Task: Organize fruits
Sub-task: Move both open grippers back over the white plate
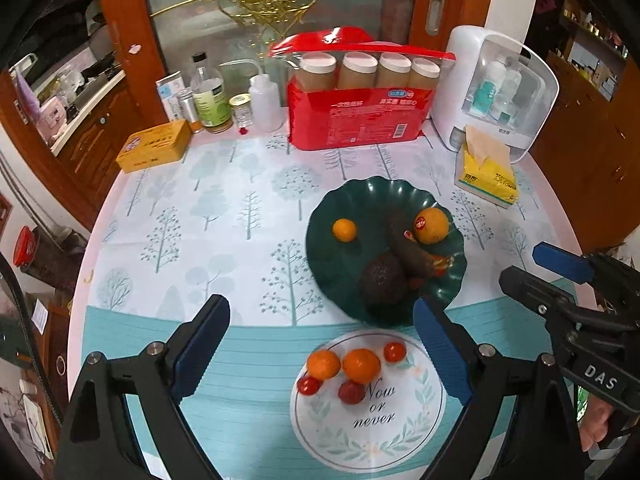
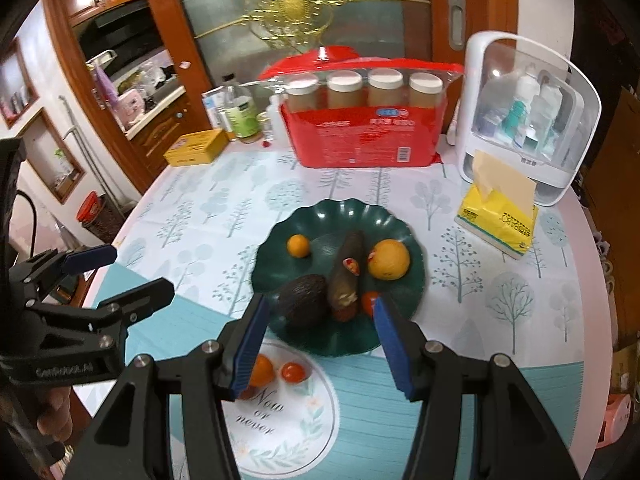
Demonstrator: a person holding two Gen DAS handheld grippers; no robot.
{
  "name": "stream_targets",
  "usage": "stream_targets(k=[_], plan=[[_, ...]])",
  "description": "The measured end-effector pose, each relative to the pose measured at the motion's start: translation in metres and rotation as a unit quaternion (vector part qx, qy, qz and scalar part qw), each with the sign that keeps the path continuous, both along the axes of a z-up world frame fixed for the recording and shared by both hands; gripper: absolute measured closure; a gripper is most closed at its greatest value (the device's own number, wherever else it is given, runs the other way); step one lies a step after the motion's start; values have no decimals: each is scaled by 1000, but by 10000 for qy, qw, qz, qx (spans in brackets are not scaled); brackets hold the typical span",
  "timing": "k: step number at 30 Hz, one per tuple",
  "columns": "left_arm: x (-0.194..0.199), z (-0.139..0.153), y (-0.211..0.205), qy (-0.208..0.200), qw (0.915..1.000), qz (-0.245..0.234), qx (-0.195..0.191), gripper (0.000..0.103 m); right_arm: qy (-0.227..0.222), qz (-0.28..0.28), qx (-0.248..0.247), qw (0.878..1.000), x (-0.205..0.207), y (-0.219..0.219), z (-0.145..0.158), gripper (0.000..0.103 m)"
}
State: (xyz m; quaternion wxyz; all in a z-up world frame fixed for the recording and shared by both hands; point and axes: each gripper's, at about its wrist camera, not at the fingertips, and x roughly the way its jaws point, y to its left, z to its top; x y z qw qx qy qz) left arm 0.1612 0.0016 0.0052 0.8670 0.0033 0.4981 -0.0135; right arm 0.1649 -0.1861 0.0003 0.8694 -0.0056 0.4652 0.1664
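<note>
A dark green scalloped plate (image 1: 340, 208) (image 2: 280, 240) holds a small orange (image 1: 344, 230), a large stickered orange (image 1: 431, 226), an avocado (image 1: 382, 282) and a long dark fruit (image 1: 408, 246). Nearer me, on the round "Now or never" print, lie two mandarins (image 1: 324, 363) (image 1: 361, 365), two cherry tomatoes (image 1: 395, 351) and a rough red fruit (image 1: 351, 392). My left gripper (image 1: 320, 308) hangs open and empty above these loose fruits. Over the plate's near rim my right gripper (image 2: 320, 304) is open, nothing between its pads.
Along the table's far edge stand a red pack of paper cups (image 1: 356, 116), a white storage box (image 1: 496, 88), a yellow tissue pack (image 1: 486, 178), a yellow tin (image 1: 154, 146) and bottles (image 1: 210, 96). The round table's edge curves down both sides.
</note>
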Motion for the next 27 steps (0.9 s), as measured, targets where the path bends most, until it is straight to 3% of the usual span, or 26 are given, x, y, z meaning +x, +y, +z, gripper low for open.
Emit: stream_targets(k=[10, 19, 27], plan=[[-35, -20, 31, 40, 9995, 321, -47, 11, -73, 302, -130, 9994, -40, 22, -16, 48], [-53, -79, 43, 411, 9984, 377, 110, 11, 63, 467, -314, 9984, -54, 37, -58, 48], [-57, -132, 48, 764, 9970, 139, 6, 14, 168, 803, -360, 9960, -71, 54, -104, 48]])
